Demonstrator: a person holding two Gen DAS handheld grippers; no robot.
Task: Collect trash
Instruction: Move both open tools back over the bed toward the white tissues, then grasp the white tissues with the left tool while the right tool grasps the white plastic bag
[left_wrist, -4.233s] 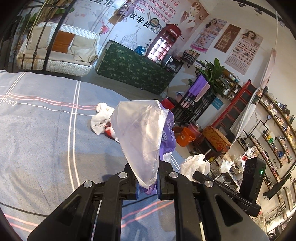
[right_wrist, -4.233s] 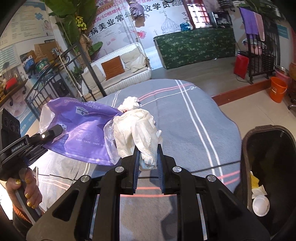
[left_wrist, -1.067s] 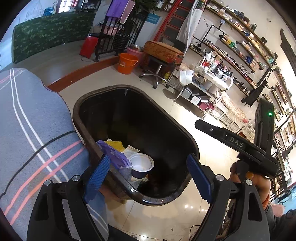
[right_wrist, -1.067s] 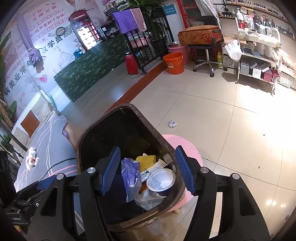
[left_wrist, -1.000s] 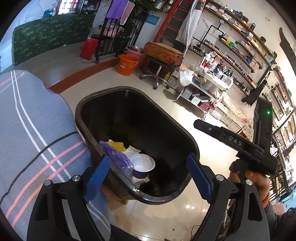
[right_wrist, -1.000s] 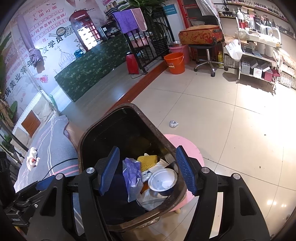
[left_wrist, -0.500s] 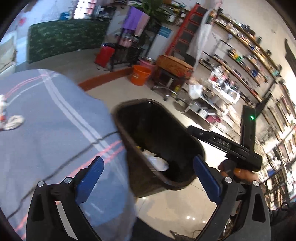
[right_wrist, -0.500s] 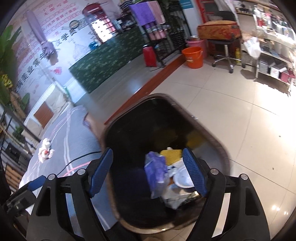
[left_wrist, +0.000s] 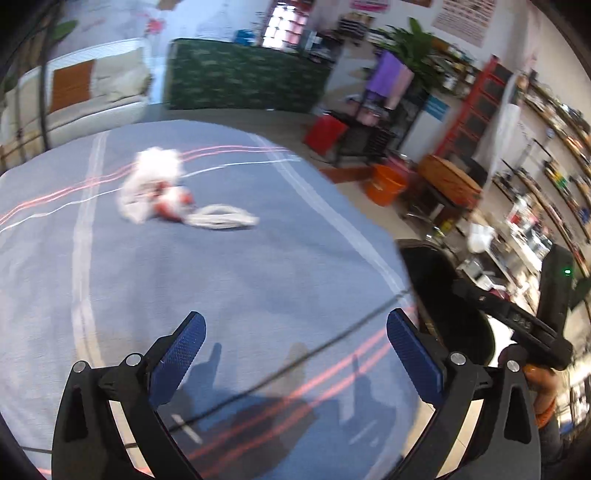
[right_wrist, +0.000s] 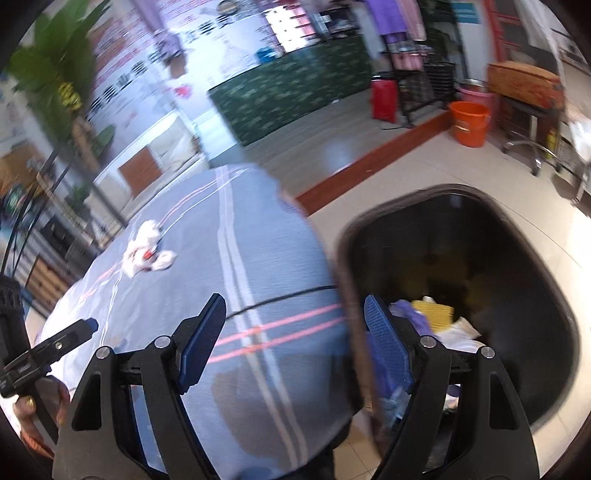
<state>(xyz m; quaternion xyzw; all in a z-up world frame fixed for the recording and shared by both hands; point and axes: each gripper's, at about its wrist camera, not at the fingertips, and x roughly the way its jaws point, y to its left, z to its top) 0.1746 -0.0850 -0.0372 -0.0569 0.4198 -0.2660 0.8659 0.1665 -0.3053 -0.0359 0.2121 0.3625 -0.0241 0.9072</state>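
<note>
No writing reads clearly through the blur. Ahead of both tongs lies the grey striped cloth (left_wrist: 184, 280); the black bin (right_wrist: 517, 266) stands off its right edge. Left gripper (left_wrist: 295, 354) and right gripper (right_wrist: 295, 339) gape empty, jaws just opened. Crumpled white trash (left_wrist: 155, 184) lies far ahead.

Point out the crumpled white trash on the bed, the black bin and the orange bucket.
crumpled white trash (left_wrist: 155, 184), left wrist view, on its fluffy white middle.
black bin (right_wrist: 517, 236), right wrist view, on its far rim.
orange bucket (right_wrist: 468, 123), right wrist view, on its side wall.
</note>
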